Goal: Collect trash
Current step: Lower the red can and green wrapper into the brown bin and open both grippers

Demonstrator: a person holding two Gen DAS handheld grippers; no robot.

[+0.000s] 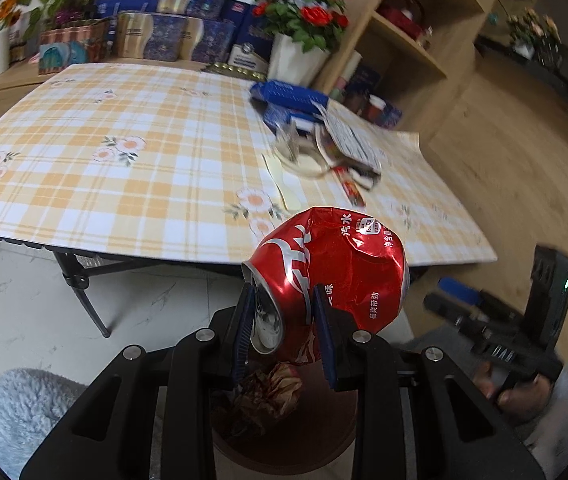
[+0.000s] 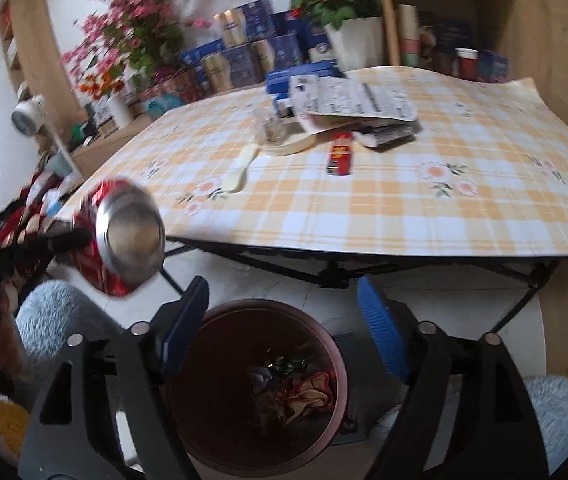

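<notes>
Below the near edge of the tabletop (image 1: 131, 200), in the left wrist view, a crushed red soda can (image 1: 336, 276) is held clear of the checked cloth, with white floor open to the left. The left gripper (image 1: 284, 332) is closed on the can, its blue fingers (image 1: 326, 340) pressed against the dented wall near the open top. Beneath the can, a brown trash bin (image 1: 284, 444) is partly covered by the gripper frame, and crumpled wrappers (image 1: 271, 392) are seen inside it. On the tabletop's far right part, a heap of packets and paper (image 1: 336, 136) is blurred and hard to make out. The right gripper (image 1: 450, 294) is seen at the right edge, blurred, above a hand (image 1: 524, 396).

Over the trash bin (image 2: 334, 364), in the right wrist view, the right gripper (image 2: 284, 328) is held with its fingers (image 2: 382, 328) spread wide, and nothing is touched by them. Crumpled wrappers (image 2: 304, 392) lie at the bin's bottom. The soda can (image 2: 123, 236) is seen at the left, bottom end toward the camera, beside the tabletop (image 2: 364, 216) edge. A red packet (image 2: 340, 152) and a pale spoon (image 2: 239, 168) lie on the cloth, well back from the near edge. The left gripper is largely cut off at the left border.
</notes>
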